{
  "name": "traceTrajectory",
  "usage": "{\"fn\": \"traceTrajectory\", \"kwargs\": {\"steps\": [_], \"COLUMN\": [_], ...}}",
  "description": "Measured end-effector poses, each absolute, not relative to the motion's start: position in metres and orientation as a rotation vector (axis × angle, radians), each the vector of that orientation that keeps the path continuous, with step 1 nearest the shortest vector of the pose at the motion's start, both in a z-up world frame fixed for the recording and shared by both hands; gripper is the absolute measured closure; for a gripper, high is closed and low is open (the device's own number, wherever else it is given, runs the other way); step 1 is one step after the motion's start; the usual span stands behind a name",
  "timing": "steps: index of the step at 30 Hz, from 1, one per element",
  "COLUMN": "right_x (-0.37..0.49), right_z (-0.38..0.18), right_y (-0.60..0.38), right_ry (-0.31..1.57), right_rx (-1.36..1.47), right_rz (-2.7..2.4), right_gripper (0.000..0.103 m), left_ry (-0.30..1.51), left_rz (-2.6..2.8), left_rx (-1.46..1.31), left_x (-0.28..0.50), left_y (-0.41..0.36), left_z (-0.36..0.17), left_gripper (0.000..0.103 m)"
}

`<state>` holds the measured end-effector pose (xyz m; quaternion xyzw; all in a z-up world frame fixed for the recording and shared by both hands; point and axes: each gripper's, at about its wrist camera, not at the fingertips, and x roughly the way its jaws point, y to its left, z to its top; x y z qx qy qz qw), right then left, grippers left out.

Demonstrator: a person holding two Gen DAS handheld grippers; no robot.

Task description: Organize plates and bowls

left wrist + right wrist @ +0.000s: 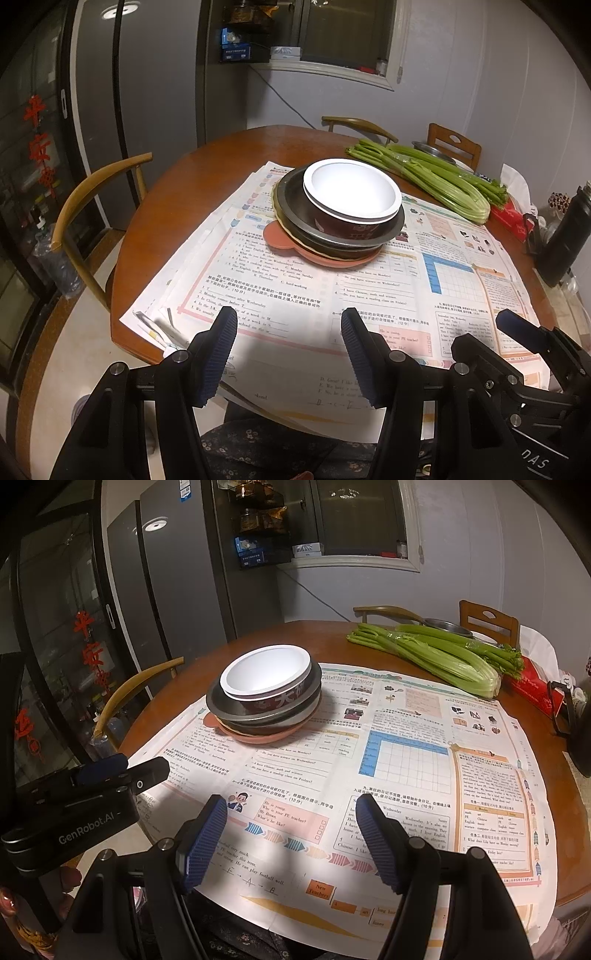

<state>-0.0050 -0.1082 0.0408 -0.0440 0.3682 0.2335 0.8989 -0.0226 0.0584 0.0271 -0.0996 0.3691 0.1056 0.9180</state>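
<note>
Though stacked, white-lined bowl tilted

Ahead of your grippers you have one stack: one white-lined bowl on top, one dark metal dish, one terracotta plate beneath. Beyond, one celery bunch. Three chair backs ring one table.

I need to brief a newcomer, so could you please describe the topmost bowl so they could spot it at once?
Find the round wooden table covered with printed worksheets. On the sheets' far left stands a stack of dishes, well clear of the celery. The top bowl is the only one white inside, with a dark outer wall bearing white characters.
</note>
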Motion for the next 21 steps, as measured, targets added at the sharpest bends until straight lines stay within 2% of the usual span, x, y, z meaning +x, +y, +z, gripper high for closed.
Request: {"fn": "traceTrajectory", "kwargs": {"steps": [21], "right_x": [0.005], "right_z": [0.047], "right_y": [-0.121], "right_ry": [0.752], "right_rx": [-0.047], "right_rz": [0.448], "right_gripper": [0.031], "left_ry": [0.789], "left_rz": [0.241], "left_rx": [-0.207], "left_x": [-0.017], "left_y": [0.061], "left_z": [0.02], "left_gripper": [0.043]}}
